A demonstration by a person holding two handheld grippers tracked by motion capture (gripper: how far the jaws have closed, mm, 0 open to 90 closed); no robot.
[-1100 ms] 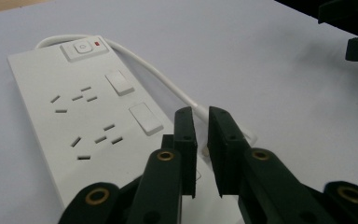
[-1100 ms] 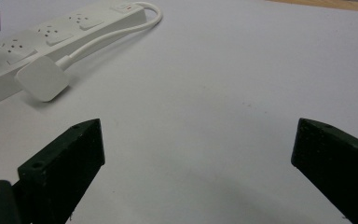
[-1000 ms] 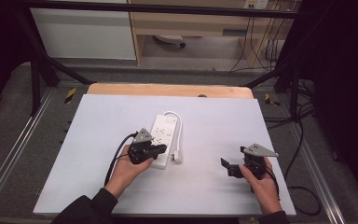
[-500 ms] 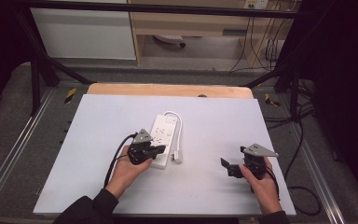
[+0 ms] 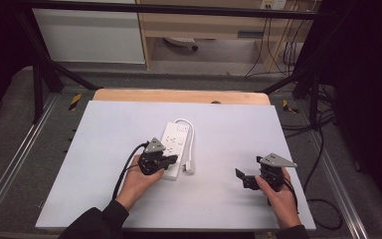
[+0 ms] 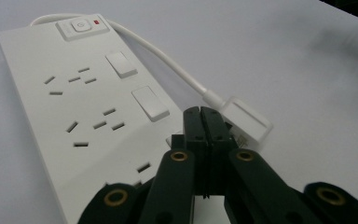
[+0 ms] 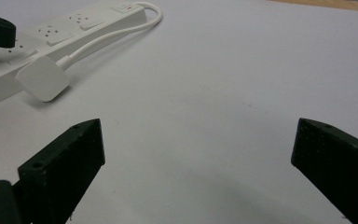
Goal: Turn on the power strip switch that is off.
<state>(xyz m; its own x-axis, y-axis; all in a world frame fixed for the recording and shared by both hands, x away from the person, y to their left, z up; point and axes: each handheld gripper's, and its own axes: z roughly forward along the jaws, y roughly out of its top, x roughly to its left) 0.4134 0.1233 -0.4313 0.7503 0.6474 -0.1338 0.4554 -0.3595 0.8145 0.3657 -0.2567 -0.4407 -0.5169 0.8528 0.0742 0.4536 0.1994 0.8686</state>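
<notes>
white power strip (image 5: pixel 174 144) sits mid-desk (image 5: pixel 104 129), its cord looping round to a flat white plug (image 5: pixel 189 167) lying just beside it. left gripper (image 6: pixel 204 122) has its jaws pressed together, hovering over the strip's near end by the plug. right gripper (image 7: pixel 193 154) sits well apart, jaws wide open over bare desk.

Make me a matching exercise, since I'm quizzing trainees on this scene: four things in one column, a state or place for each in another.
Things:
1. left tool
2. right tool
3. plug
4. power strip

States or places:
A. jaws wide apart over bare table
B. lying flat beside the strip, on its cord
C. jaws closed together, above the strip's near end
D. mid-table, indicator showing red

Pairs: 1-C, 2-A, 3-B, 4-D
</notes>
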